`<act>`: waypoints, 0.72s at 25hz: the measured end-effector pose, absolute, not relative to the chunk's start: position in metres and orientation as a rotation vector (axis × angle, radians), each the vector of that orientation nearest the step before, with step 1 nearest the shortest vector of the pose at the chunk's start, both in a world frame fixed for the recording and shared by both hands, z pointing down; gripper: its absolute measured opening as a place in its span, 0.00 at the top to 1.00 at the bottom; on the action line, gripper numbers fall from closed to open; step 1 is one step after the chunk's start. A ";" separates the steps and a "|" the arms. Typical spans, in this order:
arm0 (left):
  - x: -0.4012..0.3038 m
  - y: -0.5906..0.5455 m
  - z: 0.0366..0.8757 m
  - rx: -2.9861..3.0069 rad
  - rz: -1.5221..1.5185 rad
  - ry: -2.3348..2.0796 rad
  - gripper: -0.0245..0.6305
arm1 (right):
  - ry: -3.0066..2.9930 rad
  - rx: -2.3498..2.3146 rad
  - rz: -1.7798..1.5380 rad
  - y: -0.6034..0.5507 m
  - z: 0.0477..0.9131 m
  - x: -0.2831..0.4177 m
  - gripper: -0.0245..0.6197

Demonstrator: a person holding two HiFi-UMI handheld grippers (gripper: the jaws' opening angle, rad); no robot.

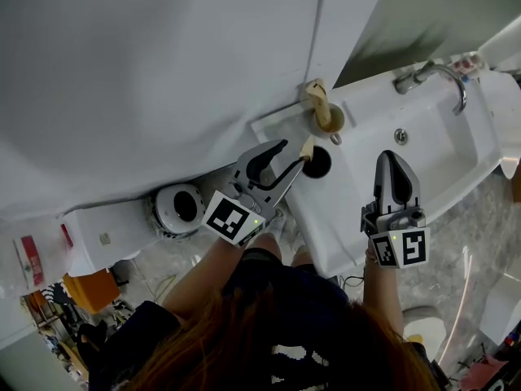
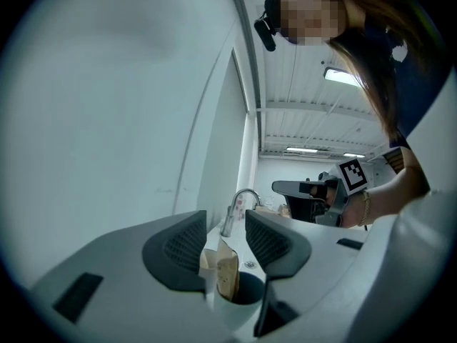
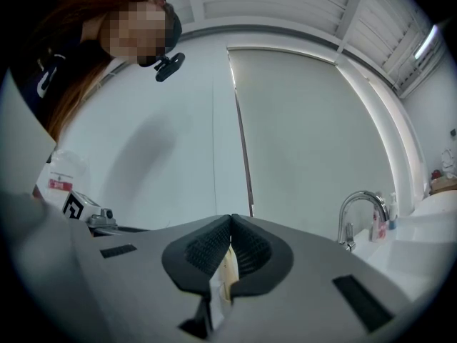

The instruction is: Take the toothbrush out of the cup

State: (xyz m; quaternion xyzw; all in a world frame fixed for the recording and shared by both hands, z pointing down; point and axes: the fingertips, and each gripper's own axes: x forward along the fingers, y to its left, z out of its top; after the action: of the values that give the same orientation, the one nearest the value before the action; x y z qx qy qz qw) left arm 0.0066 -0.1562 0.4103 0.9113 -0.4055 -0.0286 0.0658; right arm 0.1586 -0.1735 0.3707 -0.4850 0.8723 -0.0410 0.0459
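A white cup [image 1: 319, 166] with a dark inside stands on the sink's left ledge. A cream and tan wrapped toothbrush [image 1: 308, 147] sticks up out of it. My left gripper [image 1: 295, 155] is open, its jaws on either side of the toothbrush and not pressing it. The left gripper view shows the toothbrush [image 2: 225, 274] upright in the cup [image 2: 246, 293], just below the spread pads of the left gripper [image 2: 225, 224]. My right gripper [image 1: 392, 158] hangs shut over the basin. A thin cream strip shows under the closed pads of the right gripper [image 3: 230, 224]; I cannot tell what it is.
A second cup [image 1: 330, 119] holding a tan item stands at the back of the ledge by the wall. The white sink [image 1: 431, 161] has a chrome faucet [image 1: 440, 76] at its far right. A round white appliance [image 1: 181, 207] sits on the floor left of the sink.
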 end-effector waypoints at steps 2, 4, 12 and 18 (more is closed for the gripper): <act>0.017 -0.155 0.425 2.738 -0.032 -1.175 0.68 | 2.669 -1.468 -0.129 -0.176 0.372 0.158 0.94; 0.026 -0.153 0.444 2.716 0.062 -1.137 0.63 | 2.676 -1.457 -0.132 -0.177 0.373 0.157 0.94; 0.043 -0.171 0.482 2.639 0.169 -1.119 0.61 | 2.692 -1.432 -0.135 -0.180 0.375 0.157 0.94; 0.049 -0.176 0.492 2.661 0.234 -1.139 0.73 | 2.681 -1.442 -0.137 -0.180 0.375 0.162 0.94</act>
State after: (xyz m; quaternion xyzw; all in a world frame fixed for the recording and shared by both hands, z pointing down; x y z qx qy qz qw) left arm 0.0493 -0.1764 0.4925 0.9098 -0.3896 0.0801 0.1183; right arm 0.1621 -0.1797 0.3747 -0.4727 0.8788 -0.0449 0.0472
